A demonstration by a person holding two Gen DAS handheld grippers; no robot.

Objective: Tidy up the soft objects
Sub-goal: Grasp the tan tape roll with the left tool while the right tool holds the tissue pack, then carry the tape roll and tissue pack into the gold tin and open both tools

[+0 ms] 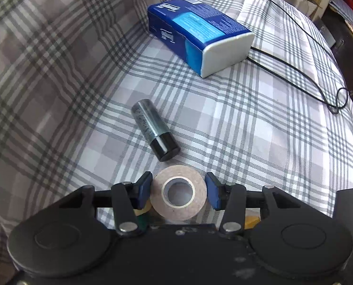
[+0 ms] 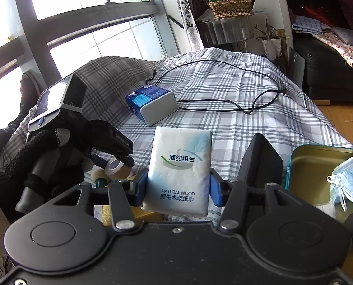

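In the left wrist view my left gripper (image 1: pixel 178 193) has its blue pads on both sides of a beige tape roll (image 1: pixel 178 196) and is shut on it, just above the plaid bedsheet (image 1: pixel 259 123). In the right wrist view my right gripper (image 2: pixel 178 188) is shut on a white tissue pack (image 2: pixel 180 171) and holds it upright. The left gripper with the tape roll (image 2: pixel 116 167) shows at the left of that view. An open tin box (image 2: pixel 304 166) holding a blue face mask (image 2: pixel 349 182) lies at the right.
A blue tissue pack (image 1: pixel 197 33) lies further up the bed, also in the right wrist view (image 2: pixel 150 104). A dark cylindrical bottle (image 1: pixel 155 130) lies just ahead of the tape. A black cable (image 2: pixel 224 90) loops across the sheet. A raised plaid pillow (image 1: pixel 46 71) borders the left.
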